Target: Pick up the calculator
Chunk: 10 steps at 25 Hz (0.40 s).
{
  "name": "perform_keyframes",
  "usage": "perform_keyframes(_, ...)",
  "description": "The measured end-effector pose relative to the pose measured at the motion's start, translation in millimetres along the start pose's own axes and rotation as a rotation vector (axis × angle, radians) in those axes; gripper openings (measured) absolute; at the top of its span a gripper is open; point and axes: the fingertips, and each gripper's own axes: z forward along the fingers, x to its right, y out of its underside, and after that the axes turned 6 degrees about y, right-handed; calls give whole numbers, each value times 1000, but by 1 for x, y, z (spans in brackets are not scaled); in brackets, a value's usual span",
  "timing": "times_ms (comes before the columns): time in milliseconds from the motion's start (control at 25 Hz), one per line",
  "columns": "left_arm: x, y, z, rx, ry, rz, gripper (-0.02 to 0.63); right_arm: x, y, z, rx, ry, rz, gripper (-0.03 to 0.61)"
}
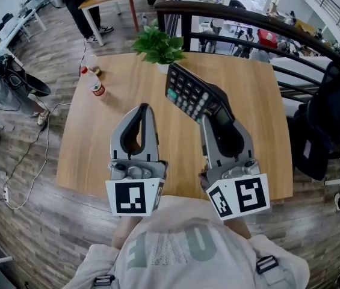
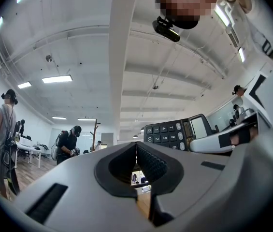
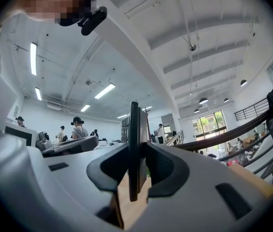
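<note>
The black calculator (image 1: 194,95) with pale keys is held tilted above the wooden table (image 1: 91,155), its display end between the jaws of my right gripper (image 1: 218,116), which is shut on it. Seen edge-on in the right gripper view, the calculator (image 3: 134,144) stands as a thin dark slab pinched between the pads of the right gripper (image 3: 135,153). My left gripper (image 1: 144,108) hovers to the left, shut and holding nothing; its tips meet in the left gripper view (image 2: 136,146). There the calculator (image 2: 175,132) shows keys-forward at the right.
A potted green plant (image 1: 157,46) stands at the table's far edge. A red-capped bottle (image 1: 95,86) lies at the far left. A dark railing (image 1: 248,20) runs behind the table, with a black bag (image 1: 332,119) to the right. People stand in the background.
</note>
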Motion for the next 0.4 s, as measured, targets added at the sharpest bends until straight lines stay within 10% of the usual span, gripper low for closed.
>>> perform_keyframes(400,-2,-1,3,-8,-1,4,9,5,-3,2,5,35,-56,103)
